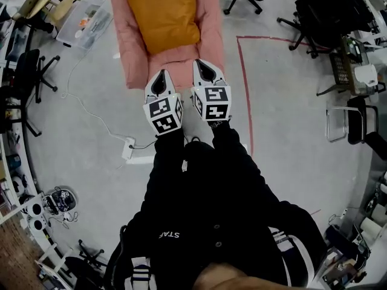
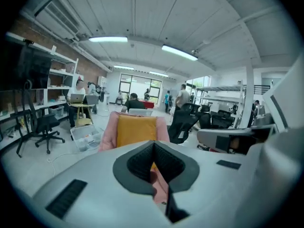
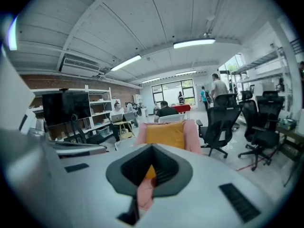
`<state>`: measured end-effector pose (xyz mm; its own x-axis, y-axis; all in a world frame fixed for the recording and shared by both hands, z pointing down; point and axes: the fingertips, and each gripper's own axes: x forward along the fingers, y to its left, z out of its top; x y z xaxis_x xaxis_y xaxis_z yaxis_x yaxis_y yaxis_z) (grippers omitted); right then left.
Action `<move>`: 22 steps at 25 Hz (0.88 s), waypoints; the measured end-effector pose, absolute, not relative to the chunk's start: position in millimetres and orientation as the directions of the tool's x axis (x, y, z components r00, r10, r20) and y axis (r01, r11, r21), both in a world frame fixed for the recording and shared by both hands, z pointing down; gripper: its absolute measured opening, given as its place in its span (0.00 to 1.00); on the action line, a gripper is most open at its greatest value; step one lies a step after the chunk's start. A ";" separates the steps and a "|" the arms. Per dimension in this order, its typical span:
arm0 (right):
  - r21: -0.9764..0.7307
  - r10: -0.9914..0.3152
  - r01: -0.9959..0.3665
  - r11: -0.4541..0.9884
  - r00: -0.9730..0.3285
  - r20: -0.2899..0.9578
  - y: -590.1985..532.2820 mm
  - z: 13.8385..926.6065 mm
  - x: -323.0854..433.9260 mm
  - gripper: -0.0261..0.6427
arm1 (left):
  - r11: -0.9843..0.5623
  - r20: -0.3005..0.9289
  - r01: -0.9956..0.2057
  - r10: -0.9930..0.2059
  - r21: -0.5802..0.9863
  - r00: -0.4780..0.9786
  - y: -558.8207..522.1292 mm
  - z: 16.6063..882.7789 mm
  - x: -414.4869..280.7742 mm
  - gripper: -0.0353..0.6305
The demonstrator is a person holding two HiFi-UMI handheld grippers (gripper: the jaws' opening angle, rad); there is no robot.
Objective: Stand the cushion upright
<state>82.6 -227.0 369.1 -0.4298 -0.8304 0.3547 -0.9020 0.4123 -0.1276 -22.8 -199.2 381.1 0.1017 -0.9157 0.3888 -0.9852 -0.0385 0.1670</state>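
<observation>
**A:** What do we have on our left?

**B:** Well off to the left of our left hand-held gripper, a white power strip lies on the floor. The left hand-held gripper is clenched, its pads pressed flat together and gripping only each other. Its marker cube faces up at us.

**A:** And the cushion?

**B:** The orange cushion is ahead of both tips, apart from them. In the two gripper views we see it standing on edge, its back against the pink padded seat, whose sides show on either side of it. Looking down, we see the seat's near edge beneath our tips. A sliver of orange and pink shows through the slit under each pair of pads.

**A:** The right one?

**B:** Our right hand-held gripper sits just beside the left, pointing the same way and likewise clenched on itself. To its right a red tape line runs along the floor. Farther right and ahead stand black office chairs.
</observation>
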 end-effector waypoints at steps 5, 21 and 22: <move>-0.142 -0.837 -0.897 0.419 -0.442 0.322 -172.5 312.2 92.4 0.06 | -0.068 0.368 -0.986 -0.922 0.156 0.121 -144.6 331.5 -16.0 0.05; -0.049 -0.878 -0.898 0.438 -0.439 0.191 -96.1 211.4 67.3 0.06 | -0.168 0.242 -0.976 -0.950 0.137 0.197 -89.4 235.9 -28.0 0.05; -0.043 -0.880 -0.897 0.439 -0.439 0.183 -93.3 207.1 63.7 0.06 | -0.172 0.236 -0.976 -0.951 0.134 0.200 -87.1 232.3 -31.7 0.05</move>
